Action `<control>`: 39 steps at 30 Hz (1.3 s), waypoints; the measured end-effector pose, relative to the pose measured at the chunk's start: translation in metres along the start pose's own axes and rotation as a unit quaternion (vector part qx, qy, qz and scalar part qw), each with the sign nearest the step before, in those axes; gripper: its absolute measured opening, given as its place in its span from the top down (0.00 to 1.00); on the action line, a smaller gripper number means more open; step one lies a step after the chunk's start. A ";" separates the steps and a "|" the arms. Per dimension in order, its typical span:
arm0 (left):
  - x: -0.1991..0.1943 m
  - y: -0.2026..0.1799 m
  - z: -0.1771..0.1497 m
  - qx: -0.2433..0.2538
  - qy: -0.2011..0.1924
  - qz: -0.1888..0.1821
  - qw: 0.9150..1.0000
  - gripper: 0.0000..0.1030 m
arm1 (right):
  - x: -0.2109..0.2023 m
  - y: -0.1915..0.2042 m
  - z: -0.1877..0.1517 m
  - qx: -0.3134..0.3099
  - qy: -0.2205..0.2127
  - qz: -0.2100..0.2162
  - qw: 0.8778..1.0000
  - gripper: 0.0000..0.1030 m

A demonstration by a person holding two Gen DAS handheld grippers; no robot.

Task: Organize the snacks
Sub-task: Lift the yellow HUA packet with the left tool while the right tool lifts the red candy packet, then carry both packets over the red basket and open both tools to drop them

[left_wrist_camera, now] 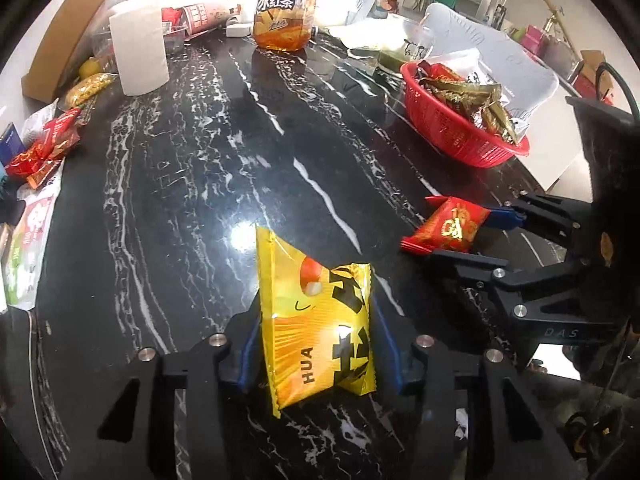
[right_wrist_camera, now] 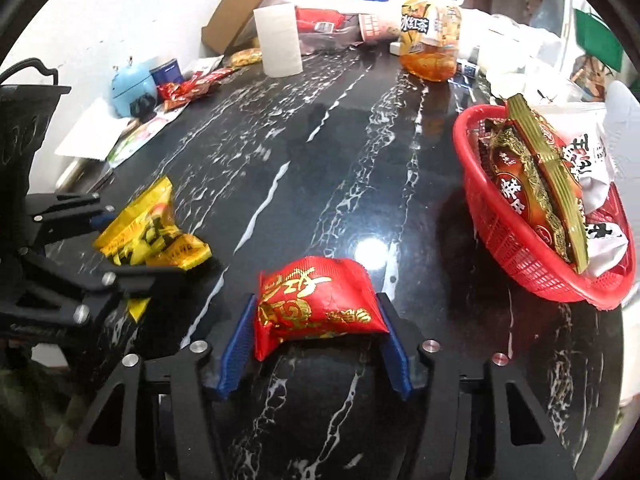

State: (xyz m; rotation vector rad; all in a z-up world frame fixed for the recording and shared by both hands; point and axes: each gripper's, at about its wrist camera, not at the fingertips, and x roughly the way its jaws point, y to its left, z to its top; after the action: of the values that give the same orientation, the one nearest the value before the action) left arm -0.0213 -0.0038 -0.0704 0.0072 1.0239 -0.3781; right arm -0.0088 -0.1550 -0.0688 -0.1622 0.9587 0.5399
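A yellow snack packet (left_wrist_camera: 316,320) stands upright between the blue pads of my left gripper (left_wrist_camera: 316,322), which is shut on it over the black marble table (left_wrist_camera: 192,184). In the right wrist view the same yellow packet (right_wrist_camera: 152,228) looks crumpled in the left gripper (right_wrist_camera: 132,240). My right gripper (right_wrist_camera: 318,314) is shut on a red snack packet (right_wrist_camera: 316,300), its pads pressing both ends. That red packet (left_wrist_camera: 444,228) and the right gripper (left_wrist_camera: 472,236) show at the right of the left wrist view. A red basket (right_wrist_camera: 512,240) (left_wrist_camera: 452,136) with several snacks stands to the right.
At the back stand a paper roll (left_wrist_camera: 138,52), an iced tea bottle (left_wrist_camera: 284,8) and a cardboard box (right_wrist_camera: 248,4). Several red packets (left_wrist_camera: 44,148) and a blue round object (right_wrist_camera: 132,84) lie along the left edge by the wall. White bags (left_wrist_camera: 480,40) sit behind the basket.
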 end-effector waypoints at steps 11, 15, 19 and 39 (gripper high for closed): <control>-0.003 0.002 0.006 -0.007 -0.008 -0.025 1.000 0.59 | -0.003 0.000 0.006 0.017 -0.005 0.022 1.000 0.53; -0.005 0.001 0.013 -0.010 -0.013 -0.041 0.999 0.59 | -0.011 -0.002 0.009 0.029 -0.020 0.025 0.999 0.53; -0.007 0.000 0.020 -0.008 -0.019 -0.059 0.998 0.59 | -0.021 -0.002 0.011 0.034 -0.033 0.026 0.999 0.53; -0.016 -0.060 0.088 0.076 -0.060 -0.161 0.982 0.59 | -0.083 -0.041 0.006 0.091 -0.086 -0.020 0.992 0.53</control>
State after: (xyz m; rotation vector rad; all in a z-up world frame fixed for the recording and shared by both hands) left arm 0.0257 -0.0712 -0.0003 -0.0446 0.8755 -0.7422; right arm -0.0214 -0.2184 -0.0025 0.0297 0.8298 0.4194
